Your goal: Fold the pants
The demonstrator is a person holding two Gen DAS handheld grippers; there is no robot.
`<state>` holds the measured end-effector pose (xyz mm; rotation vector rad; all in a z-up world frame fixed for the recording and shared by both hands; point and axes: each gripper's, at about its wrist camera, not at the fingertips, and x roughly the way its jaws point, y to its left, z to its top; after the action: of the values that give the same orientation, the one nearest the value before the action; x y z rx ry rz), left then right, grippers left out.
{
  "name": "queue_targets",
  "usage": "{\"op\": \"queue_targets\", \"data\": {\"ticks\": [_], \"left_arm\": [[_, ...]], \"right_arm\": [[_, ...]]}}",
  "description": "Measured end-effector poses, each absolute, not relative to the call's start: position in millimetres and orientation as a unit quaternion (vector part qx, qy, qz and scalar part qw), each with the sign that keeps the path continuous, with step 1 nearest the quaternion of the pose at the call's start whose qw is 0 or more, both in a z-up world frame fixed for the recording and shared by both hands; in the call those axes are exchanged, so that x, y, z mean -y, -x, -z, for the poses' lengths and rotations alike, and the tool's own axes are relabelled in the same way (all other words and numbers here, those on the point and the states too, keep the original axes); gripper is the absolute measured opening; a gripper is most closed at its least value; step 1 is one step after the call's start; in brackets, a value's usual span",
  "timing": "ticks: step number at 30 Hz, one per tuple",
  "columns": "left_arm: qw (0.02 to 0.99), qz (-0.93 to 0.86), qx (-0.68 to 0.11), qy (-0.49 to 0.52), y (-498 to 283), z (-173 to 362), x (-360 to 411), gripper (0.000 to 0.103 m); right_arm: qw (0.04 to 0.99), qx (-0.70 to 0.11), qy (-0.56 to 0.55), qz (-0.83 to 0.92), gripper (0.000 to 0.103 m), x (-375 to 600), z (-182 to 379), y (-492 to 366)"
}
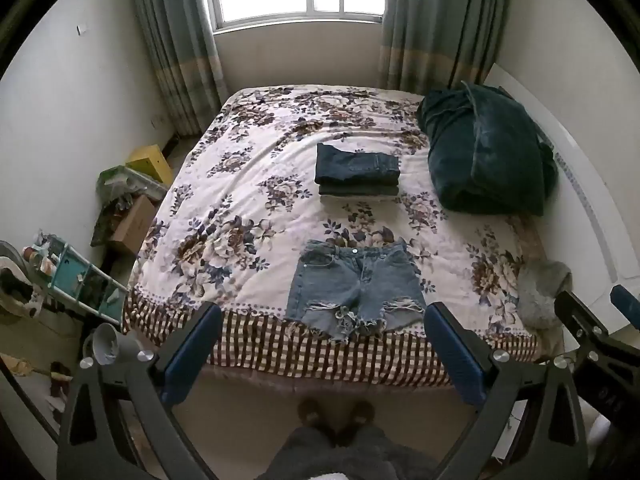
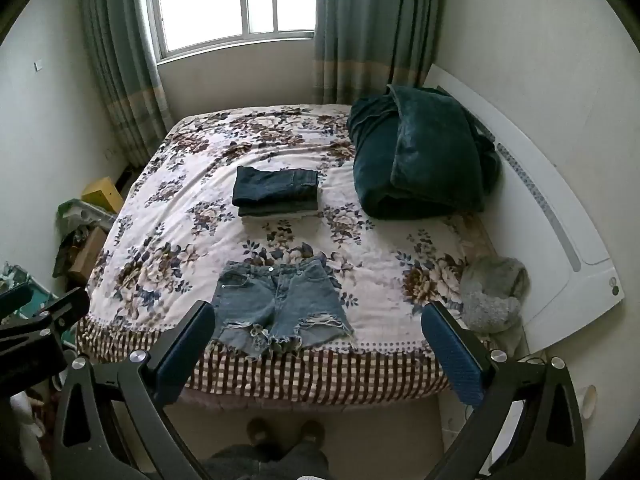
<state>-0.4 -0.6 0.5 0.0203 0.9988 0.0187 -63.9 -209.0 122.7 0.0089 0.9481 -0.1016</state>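
Observation:
Light blue denim shorts [image 1: 354, 288] with frayed hems lie spread flat, waistband away from me, at the near edge of the floral bed [image 1: 248, 184]; they also show in the right wrist view [image 2: 280, 302]. A stack of folded dark pants [image 1: 357, 168] sits mid-bed, also in the right wrist view [image 2: 276, 192]. My left gripper [image 1: 324, 354] is open and empty, held above the bed's near edge before the shorts. My right gripper [image 2: 320, 354] is open and empty, likewise just short of the shorts. The right gripper shows at the left wrist view's right edge [image 1: 592, 320].
A dark green bundled blanket [image 1: 488, 148] lies at the bed's far right by the white headboard [image 1: 592, 216]. A grey fluffy item [image 1: 542, 288] sits at the near right corner. Boxes and clutter [image 1: 128, 204] fill the floor left of the bed. My feet [image 1: 336, 414] stand at the bedside.

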Motion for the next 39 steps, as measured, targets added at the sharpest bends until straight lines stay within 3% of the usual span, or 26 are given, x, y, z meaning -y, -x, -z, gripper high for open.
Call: {"op": "queue_targets", "data": {"ticks": [39], "left_arm": [[0.884,-0.005,-0.467,0.002,-1,-21,-5,0.103]], "right_arm": [[0.89,-0.453,-0.007,0.047,0.103,209,-123,63]]}}
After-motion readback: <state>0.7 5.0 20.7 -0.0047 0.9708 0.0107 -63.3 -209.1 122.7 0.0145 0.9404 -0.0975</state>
